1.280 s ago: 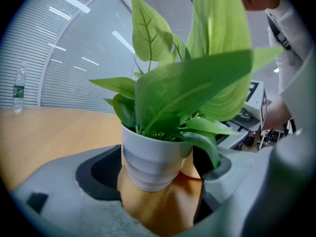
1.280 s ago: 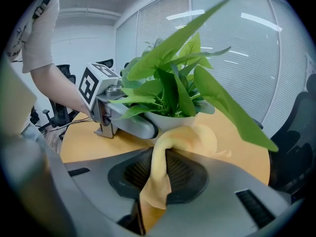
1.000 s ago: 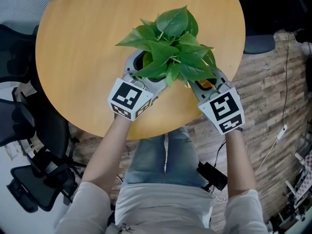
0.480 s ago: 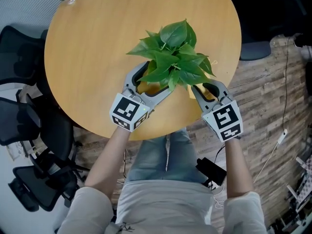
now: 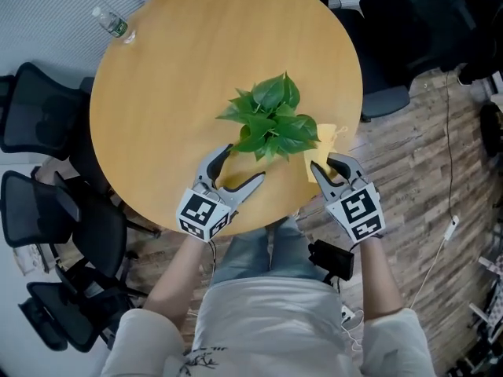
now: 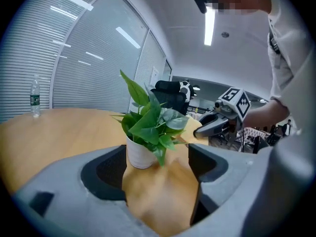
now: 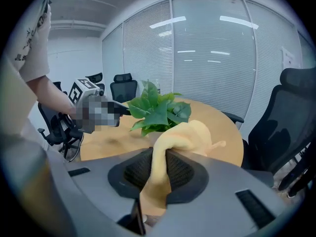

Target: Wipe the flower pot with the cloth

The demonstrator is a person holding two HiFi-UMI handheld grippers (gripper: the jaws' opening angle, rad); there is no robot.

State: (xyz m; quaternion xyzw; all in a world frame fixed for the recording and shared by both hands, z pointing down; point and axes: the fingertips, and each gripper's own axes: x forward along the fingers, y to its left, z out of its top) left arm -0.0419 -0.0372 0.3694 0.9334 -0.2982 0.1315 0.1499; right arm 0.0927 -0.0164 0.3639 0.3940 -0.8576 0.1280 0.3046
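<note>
Your left gripper (image 5: 242,163) stood spread with nothing between its jaws, which had just been closing a little. The pot (image 6: 139,154) sat on the table (image 5: 157,69) just ahead of them, untouched, while your right gripper (image 5: 324,165) was pinching the cloth (image 7: 190,135) near the pot's right side but off it. I judged the wiping stroke was not on at that moment, so the next move called for steadying the pot with the left jaws and bringing the cloth in under the leaves (image 5: 271,124), flat against the pot's wall.
</note>
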